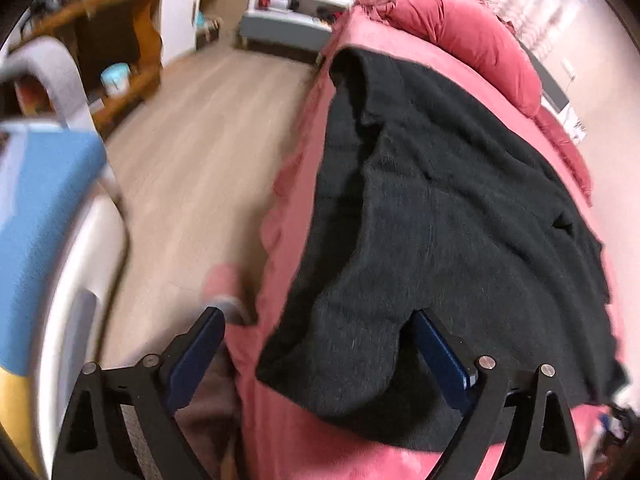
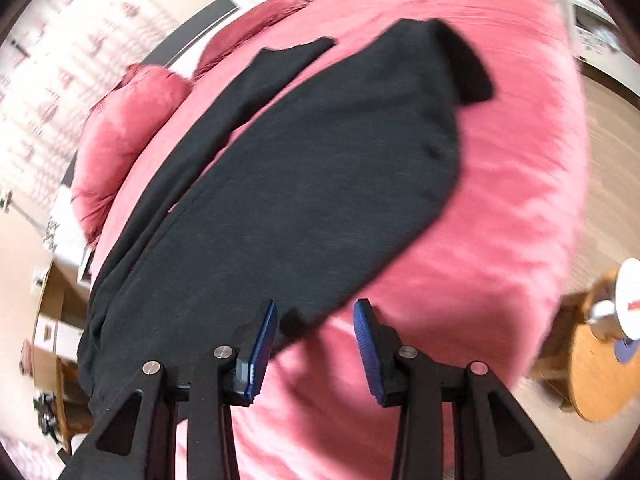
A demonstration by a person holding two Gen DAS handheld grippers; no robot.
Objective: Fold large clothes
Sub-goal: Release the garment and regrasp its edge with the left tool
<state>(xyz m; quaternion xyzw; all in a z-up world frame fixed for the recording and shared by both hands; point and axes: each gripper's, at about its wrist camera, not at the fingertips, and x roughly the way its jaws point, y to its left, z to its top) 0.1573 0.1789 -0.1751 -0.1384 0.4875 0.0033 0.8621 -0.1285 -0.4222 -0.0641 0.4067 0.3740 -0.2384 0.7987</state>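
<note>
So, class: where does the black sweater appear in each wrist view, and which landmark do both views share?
Left wrist: black sweater fills centre-right, draped over the bed's edge.
Right wrist: black sweater runs diagonally across centre-left.
Shared landmark: the pink bedspread beneath it.

Two wrist views, close above the bed

We're looking down along both grippers, sharing the black sweater (image 1: 440, 208) (image 2: 280, 200) on the pink bedspread (image 1: 304, 432) (image 2: 500, 200).

Setting was a home bedroom. A bed (image 2: 500, 160) with pink cover carried matching pillows (image 1: 472, 36) at its head. Wood-plank floor (image 1: 192, 168) ran alongside; wooden shelving (image 1: 116, 60) stood by the wall, and a round wooden side table (image 2: 604, 368) by the bed.
</note>
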